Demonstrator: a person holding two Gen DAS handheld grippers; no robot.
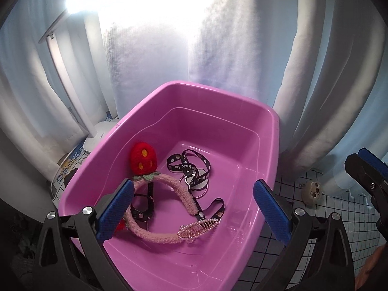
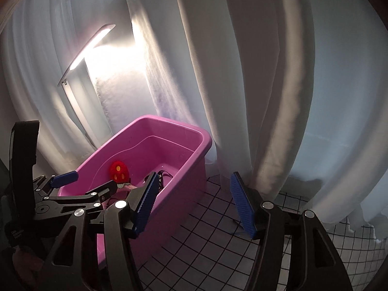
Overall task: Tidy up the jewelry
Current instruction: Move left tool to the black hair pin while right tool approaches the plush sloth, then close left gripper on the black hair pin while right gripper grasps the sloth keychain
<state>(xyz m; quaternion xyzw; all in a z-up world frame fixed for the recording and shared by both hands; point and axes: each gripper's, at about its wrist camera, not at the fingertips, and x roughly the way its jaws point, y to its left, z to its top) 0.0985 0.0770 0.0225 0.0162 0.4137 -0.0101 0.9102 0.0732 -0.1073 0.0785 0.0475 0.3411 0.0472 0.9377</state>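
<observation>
The left gripper (image 1: 192, 209) has its blue fingers (image 1: 116, 209) spread wide and released, grasping nothing, poised over the near end of the pink tub (image 1: 167, 97). Between and just beyond those fingers, on the tub floor, lies a fuzzy pink headband (image 1: 160, 232) with a red knitted strawberry (image 1: 143, 157) at its far end, close to the left finger. A small wire hair comb (image 1: 197, 228) edged with beads rests against the headband's near end, between the fingers. Beyond it a black printed strap (image 1: 188, 167) with metal rings lies tangled in the middle of the tub. The right gripper (image 2: 192, 205) is likewise released, its fingers (image 2: 242, 205) wide apart and empty, held beside the tub's outer wall (image 2: 184, 181) above the checked cloth (image 2: 206, 242); the left finger overlaps the tub rim in view, the right one sits toward the curtain. On the cloth, to the right of the left gripper's fingers, sits a small beige round trinket (image 1: 312, 192). White curtains (image 2: 254, 72) hang behind, and a lit desk lamp (image 2: 89, 46) stands beyond the tub to the left.
</observation>
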